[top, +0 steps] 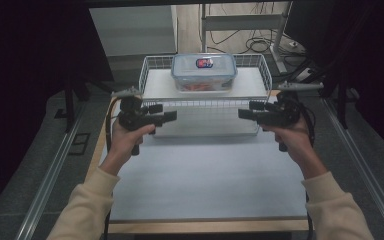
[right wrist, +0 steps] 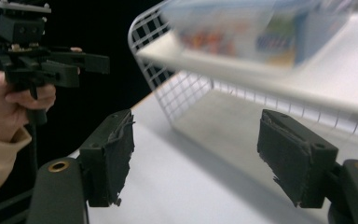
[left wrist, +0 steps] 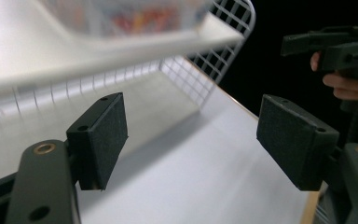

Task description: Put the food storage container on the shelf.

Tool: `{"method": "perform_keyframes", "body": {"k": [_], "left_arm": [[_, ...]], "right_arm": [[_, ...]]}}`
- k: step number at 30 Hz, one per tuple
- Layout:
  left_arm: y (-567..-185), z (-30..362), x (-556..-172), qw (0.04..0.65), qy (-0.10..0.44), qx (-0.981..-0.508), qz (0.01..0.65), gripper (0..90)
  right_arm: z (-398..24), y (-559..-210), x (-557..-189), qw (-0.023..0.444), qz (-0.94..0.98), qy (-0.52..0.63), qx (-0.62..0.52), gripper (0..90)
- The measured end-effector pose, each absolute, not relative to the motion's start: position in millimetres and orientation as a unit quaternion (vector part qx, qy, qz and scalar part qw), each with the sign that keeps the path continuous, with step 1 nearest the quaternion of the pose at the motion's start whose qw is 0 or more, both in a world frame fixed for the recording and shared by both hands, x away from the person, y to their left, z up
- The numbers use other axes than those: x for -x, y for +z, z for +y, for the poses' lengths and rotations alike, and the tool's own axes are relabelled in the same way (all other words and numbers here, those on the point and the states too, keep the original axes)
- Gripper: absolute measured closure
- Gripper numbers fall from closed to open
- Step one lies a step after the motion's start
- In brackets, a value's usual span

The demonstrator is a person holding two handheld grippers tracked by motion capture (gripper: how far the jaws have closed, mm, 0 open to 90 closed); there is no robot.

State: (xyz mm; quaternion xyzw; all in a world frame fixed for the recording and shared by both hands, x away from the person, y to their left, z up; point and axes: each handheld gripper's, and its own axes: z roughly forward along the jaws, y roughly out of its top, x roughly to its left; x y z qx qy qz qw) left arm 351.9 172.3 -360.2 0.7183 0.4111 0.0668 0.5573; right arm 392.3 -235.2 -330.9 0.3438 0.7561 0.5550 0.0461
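Note:
A clear plastic food container (top: 204, 71) with a blue-rimmed lid and a red label stands on a white board inside a white wire basket (top: 152, 67) at the back of the table. My left gripper (top: 169, 116) hovers just in front of the basket's left front corner and points right. It is open, with nothing between its pads (left wrist: 100, 140). My right gripper (top: 244, 113) mirrors it at the basket's right front corner, pointing left, open and empty too. In the right gripper view the blurred container (right wrist: 251, 32) and the basket wire (right wrist: 168, 88) lie ahead of the right gripper (right wrist: 203, 156).
A white mat (top: 205, 175) covers the wooden table between my forearms. Metal rails (top: 50, 175) run along both sides of the table. Cables (top: 260, 45) lie on the floor behind the basket, and a dark curtain hangs at the left.

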Motion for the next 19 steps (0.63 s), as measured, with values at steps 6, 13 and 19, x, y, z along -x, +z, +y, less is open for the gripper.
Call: {"method": "perform_keyframes", "body": {"k": [6, 13, 19], "left_arm": [[-399.9, 180.7, -317.8, 0.549, 0.055, -0.723, 0.416, 24.3], [-418.5, 177.1, -310.2, 0.53, 0.062, -0.736, 0.416, 24.2], [-421.7, 174.3, -310.5, 0.531, 0.056, -0.737, 0.414, 24.1]], "right_arm": [[-246.1, -372.9, -361.2, 0.037, 0.771, 0.542, -0.333, 25.2], [-251.4, -399.4, -354.8, 0.041, 0.776, 0.529, -0.342, 24.6], [-250.3, -399.4, -351.3, 0.054, 0.776, 0.538, -0.326, 21.7]]}}
